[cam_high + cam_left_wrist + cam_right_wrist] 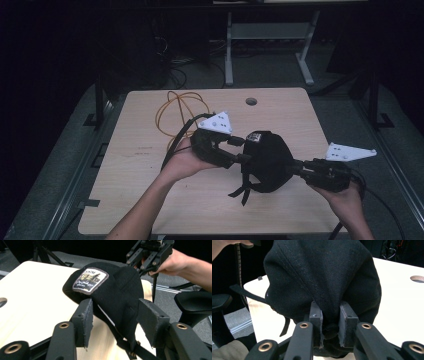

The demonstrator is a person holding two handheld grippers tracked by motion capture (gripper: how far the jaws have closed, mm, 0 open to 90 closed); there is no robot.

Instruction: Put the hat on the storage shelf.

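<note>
I am holding the black cap up over the middle of the table with my right claw; its jaws are pinching a fold of the crown fabric tight between the pads, and the cap is hanging from that pinch with its strap dangling toward the wood; my left claw is standing partly open beside the cap's other side, the pads flanking a lower edge of fabric in the left gripper view without pressing on it, so for now the right claw alone is carrying the weight. To do this step well, I judge that I should be keeping the right pinch firm and steady, since cloth slips easily; I should be choosing a stiffer spot for the left claw, such as the brim or the seam near the patch, rather than loose cloth; I should be closing only once fabric sits fully between the pads; the orange cable lying coiled at the far left of the table is well apart and no hindrance.
</note>
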